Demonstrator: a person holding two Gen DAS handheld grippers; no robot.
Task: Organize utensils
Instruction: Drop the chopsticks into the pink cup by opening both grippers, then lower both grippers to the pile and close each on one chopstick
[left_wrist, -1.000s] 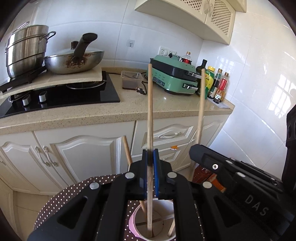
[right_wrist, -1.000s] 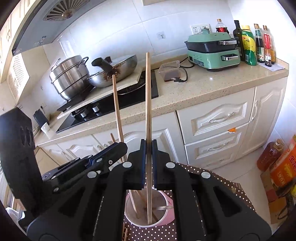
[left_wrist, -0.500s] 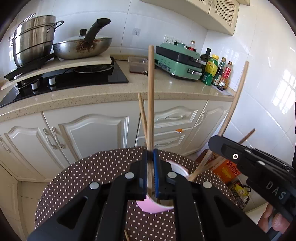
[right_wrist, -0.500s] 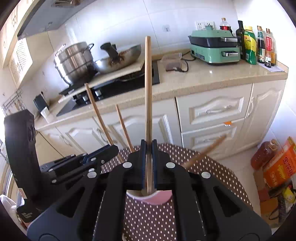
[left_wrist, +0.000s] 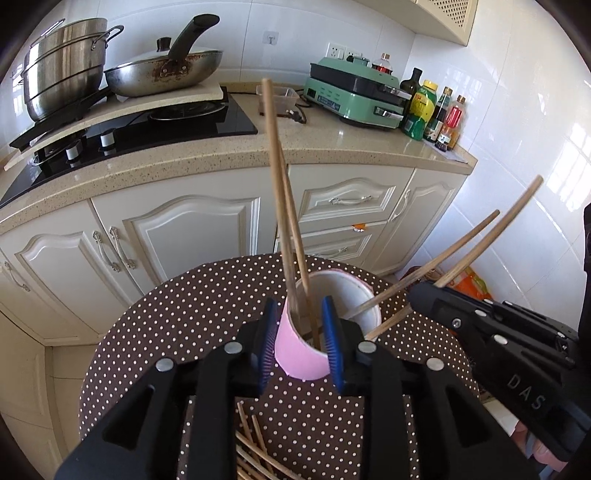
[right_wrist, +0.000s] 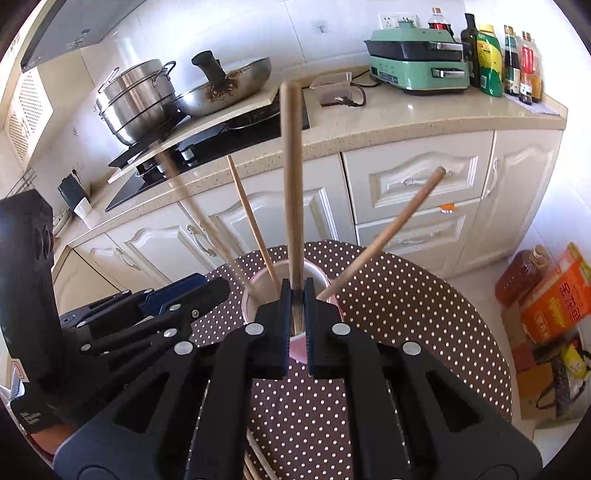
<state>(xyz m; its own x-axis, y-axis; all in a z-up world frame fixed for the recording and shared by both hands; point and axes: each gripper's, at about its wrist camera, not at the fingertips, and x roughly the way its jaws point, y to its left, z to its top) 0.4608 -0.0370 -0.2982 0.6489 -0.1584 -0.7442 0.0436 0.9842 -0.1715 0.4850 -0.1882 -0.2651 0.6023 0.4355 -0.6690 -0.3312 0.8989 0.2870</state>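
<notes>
A pink cup (left_wrist: 301, 354) with a white inside stands on a brown tablecloth (left_wrist: 192, 317) dotted white. The chopsticks (left_wrist: 280, 206) are pale tan wood. The black left gripper (left_wrist: 301, 343) has blue pads. On the beige speckled counter (left_wrist: 207, 158) sits a mint-green cooker (left_wrist: 354, 98).

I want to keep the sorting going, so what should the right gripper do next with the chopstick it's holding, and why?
Probably open the right gripper. Its jaws are shut on a chopstick whose lower end already reaches into the pink cup on the dotted table. The left gripper has just been opening, its pads clear of the chopstick between them, so releasing should leave this one standing too.
</notes>
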